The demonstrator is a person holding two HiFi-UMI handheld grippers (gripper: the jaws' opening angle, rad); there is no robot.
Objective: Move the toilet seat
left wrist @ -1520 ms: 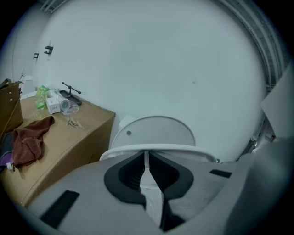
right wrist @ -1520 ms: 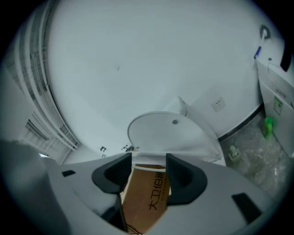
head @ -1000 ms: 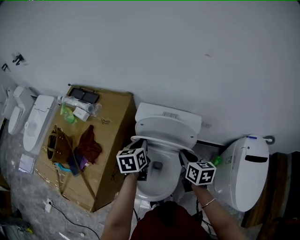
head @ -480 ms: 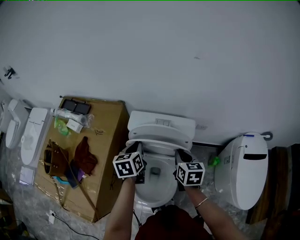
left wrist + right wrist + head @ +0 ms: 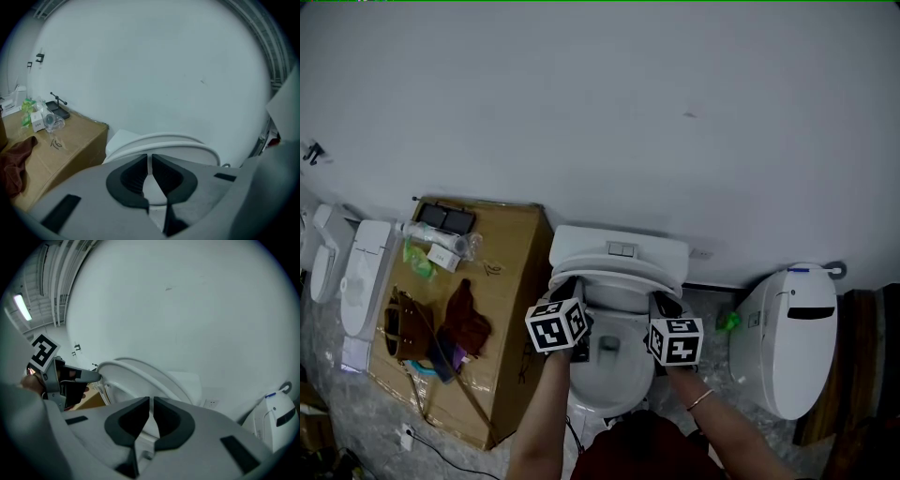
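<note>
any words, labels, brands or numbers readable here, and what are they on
No readable text in any view.
marker cubes: black-and-white square patterns, not words.
cardboard box: dark pen scribble, not legible.
packets on the box: print too small to read.
toilet at right: small blue mark near its top, too blurred to read.

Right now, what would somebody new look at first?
Probably the white toilet in the middle against the wall, with the left gripper and the right gripper at either side of its lifted seat. Next comes the big cardboard box on the left, with brown cloth lying on top.
</note>
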